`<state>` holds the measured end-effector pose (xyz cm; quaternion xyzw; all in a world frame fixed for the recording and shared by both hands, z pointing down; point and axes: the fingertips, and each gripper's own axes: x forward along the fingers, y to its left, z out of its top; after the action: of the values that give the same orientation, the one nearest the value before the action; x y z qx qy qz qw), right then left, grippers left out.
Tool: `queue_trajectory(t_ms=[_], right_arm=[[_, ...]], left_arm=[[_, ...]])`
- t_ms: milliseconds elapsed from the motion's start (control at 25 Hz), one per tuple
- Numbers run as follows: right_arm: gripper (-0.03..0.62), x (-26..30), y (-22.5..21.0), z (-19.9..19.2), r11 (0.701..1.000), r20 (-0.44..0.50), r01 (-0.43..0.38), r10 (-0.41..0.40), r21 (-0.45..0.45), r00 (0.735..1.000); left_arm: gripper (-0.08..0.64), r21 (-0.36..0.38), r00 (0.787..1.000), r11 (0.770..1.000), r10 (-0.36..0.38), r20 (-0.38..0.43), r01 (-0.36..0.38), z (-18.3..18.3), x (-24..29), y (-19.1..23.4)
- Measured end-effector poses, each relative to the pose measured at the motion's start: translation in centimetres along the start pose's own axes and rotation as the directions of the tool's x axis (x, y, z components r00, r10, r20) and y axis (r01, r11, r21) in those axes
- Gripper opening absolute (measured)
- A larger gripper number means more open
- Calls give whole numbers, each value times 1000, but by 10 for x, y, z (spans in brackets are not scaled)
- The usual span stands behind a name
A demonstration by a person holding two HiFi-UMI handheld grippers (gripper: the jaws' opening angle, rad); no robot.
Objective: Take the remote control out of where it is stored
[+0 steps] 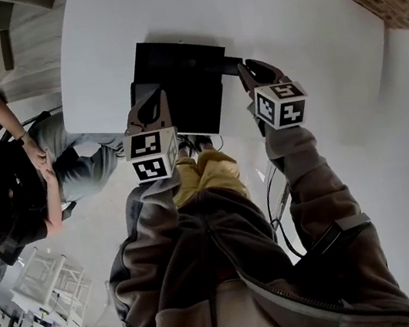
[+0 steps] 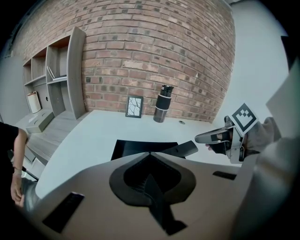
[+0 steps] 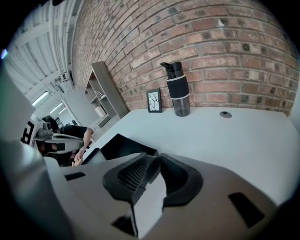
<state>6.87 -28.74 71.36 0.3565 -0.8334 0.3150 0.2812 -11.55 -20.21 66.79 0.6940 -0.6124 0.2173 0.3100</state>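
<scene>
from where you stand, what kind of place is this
Probably an office or studio workspace: a big white table set against a brick wall, a grey shelving unit in the corner, and a person sitting nearby.

Bottle (image 2: 163, 104) right of picture frame (image 2: 134, 107)

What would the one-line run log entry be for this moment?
left tongs: shut, empty | right tongs: slightly apart, empty | remote control: sticking out over black box right edge, unheld
</scene>
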Motion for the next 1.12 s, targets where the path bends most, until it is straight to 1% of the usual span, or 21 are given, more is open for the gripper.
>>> queue_trajectory(t_ms=[80, 160, 240, 320, 440, 600, 680, 720, 800, 1000, 1040, 1120], right_arm=[[119, 7, -6, -1, 997, -6, -15, 16, 74, 1000], [151, 14, -8, -6, 987, -14, -41, 44, 153, 999], [174, 22, -8, -9, 968, -19, -72, 79, 240, 997], [192, 29, -10, -11, 937, -15, -100, 112, 335, 994], [195, 38, -8, -17, 887, -7, -140, 160, 440, 987], [191, 49, -1, -17, 826, 21, -196, 218, 529, 976], [141, 49, 3, -14, 802, 46, -220, 234, 555, 971], [134, 47, 4, -12, 794, 59, -227, 235, 564, 970], [120, 40, 7, -6, 790, 83, -232, 225, 567, 971], [116, 11, 21, 18, 813, 147, -259, 213, 522, 966], [115, 2, 26, 25, 822, 165, -265, 209, 504, 964], [115, -19, 35, 41, 854, 199, -261, 189, 450, 962]], left_arm=[[6, 0, 1000, 1000, -1, 0, 1, 2, 4, 0], [6, 2, 1000, 1000, 2, -7, -2, 2, 6, 2], [6, -1, 1000, 1000, 5, -14, -5, 2, 6, 4], [6, -6, 1000, 1000, 9, -15, -9, 3, 7, 6], [6, -5, 1000, 1000, 6, -17, -6, 4, 8, 7], [6, -18, 1000, 1000, 1, -13, -1, 7, 10, 14], [6, -25, 1000, 1000, 0, -10, 0, 7, 9, 16], [6, -27, 1000, 1000, -2, -8, 1, 8, 8, 17], [6, -26, 1000, 1000, -6, 0, 6, 12, 4, 17], [6, -14, 999, 1000, -17, 44, 18, 32, -13, 16], [6, -11, 998, 1000, -21, 57, 21, 37, -18, 15], [6, -1, 996, 1000, -29, 88, 30, 48, -27, 13]])
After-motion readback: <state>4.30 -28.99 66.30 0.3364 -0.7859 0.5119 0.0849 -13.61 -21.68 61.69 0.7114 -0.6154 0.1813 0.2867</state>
